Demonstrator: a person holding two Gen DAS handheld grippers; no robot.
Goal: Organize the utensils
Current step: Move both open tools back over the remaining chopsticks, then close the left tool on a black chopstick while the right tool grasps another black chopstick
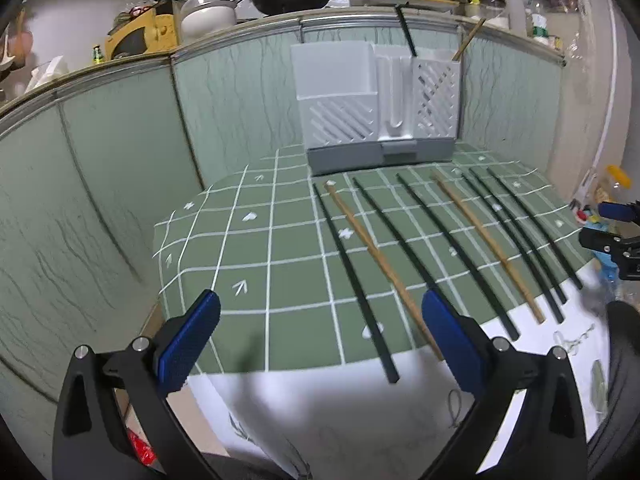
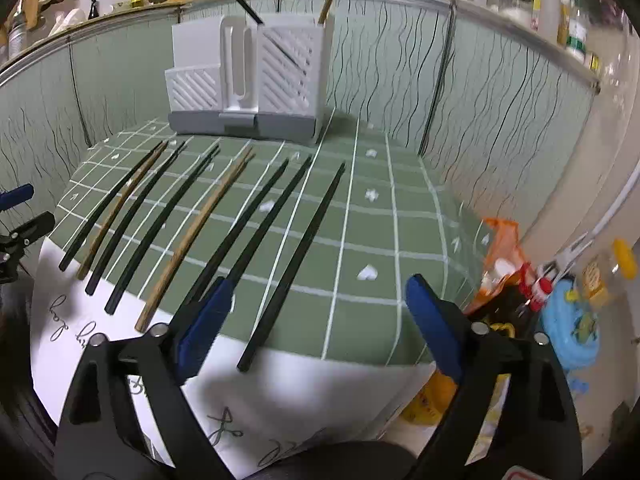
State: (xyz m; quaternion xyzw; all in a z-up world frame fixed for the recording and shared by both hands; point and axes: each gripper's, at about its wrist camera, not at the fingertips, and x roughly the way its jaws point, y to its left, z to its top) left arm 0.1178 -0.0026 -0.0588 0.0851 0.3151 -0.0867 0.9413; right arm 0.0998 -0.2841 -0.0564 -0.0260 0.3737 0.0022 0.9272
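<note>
Chopsticks lie fanned across the checked surface, ends overhanging for easy pickup. Both hand-held grippers, left and right, hover with jaws apart and empty. A white holder behind already stands two sticks upright.

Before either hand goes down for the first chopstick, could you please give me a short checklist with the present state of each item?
1. Left gripper jaws open, nothing held: ok.
2. Right gripper jaws open, nothing held: ok.
3. Eight chopsticks lie apart on the green cloth: ok.
4. Holder upright at the back: ok.
5. Room in its slotted compartment, which holds two sticks: cannot tell.
</note>
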